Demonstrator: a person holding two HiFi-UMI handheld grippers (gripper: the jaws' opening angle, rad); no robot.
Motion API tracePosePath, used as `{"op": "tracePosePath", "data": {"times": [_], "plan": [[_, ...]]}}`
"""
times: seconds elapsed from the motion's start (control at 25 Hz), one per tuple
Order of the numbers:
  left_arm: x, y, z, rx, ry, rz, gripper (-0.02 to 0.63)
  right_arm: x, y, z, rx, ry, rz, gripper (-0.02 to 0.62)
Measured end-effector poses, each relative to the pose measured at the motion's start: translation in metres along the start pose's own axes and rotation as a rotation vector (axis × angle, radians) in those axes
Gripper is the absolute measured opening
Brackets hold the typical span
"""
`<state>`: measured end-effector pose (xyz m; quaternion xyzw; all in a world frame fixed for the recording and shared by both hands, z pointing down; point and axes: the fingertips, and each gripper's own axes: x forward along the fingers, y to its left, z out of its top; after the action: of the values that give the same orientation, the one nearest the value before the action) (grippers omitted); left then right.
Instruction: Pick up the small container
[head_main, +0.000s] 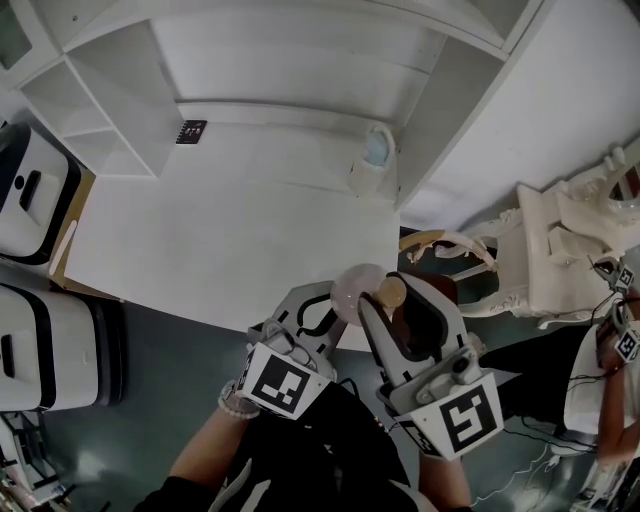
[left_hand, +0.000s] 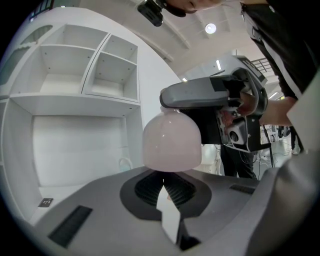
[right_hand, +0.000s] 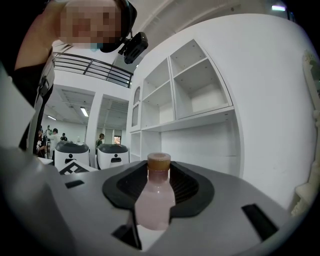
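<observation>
My right gripper is shut on a small pale pink bottle with a tan cap, which stands upright between its jaws in the right gripper view. My left gripper holds a pale pink dome-shaped cover at its tips, just left of the bottle cap. In the left gripper view the right gripper sits right behind and over the dome. Both grippers hover over the front edge of the white table. Another small translucent container stands far back on the table by the shelf wall.
A white shelf unit rises at the table's back and left, with a black marker tag on the tabletop. White-and-black machines stand at the left. An ornate white chair and another person are at the right.
</observation>
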<state>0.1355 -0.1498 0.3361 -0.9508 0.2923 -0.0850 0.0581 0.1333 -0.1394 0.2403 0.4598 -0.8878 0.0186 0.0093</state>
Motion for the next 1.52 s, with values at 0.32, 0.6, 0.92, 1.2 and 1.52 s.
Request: {"op": "tracePosePath", "data": {"times": [0.32, 0.6, 0.92, 1.2, 1.52], "plan": [[-0.005, 0.001, 0.019, 0.019, -0.061, -0.010, 0.002, -0.001, 0.007, 0.014, -0.023, -0.032, 0.012, 0.143], [-0.013, 0.008, 0.024, 0.060, -0.062, 0.006, 0.002, 0.001, 0.014, 0.021, -0.038, -0.051, 0.024, 0.143], [-0.016, 0.011, 0.025, 0.068, -0.072, 0.010, 0.002, 0.004, 0.020, 0.023, -0.049, -0.065, 0.030, 0.143], [-0.018, 0.012, 0.026, 0.070, -0.067, 0.010, 0.002, 0.003, 0.020, 0.022, -0.047, -0.057, 0.021, 0.143], [-0.017, 0.011, 0.026, 0.069, -0.072, 0.008, 0.002, 0.002, 0.019, 0.022, -0.054, -0.055, 0.011, 0.143]]}}
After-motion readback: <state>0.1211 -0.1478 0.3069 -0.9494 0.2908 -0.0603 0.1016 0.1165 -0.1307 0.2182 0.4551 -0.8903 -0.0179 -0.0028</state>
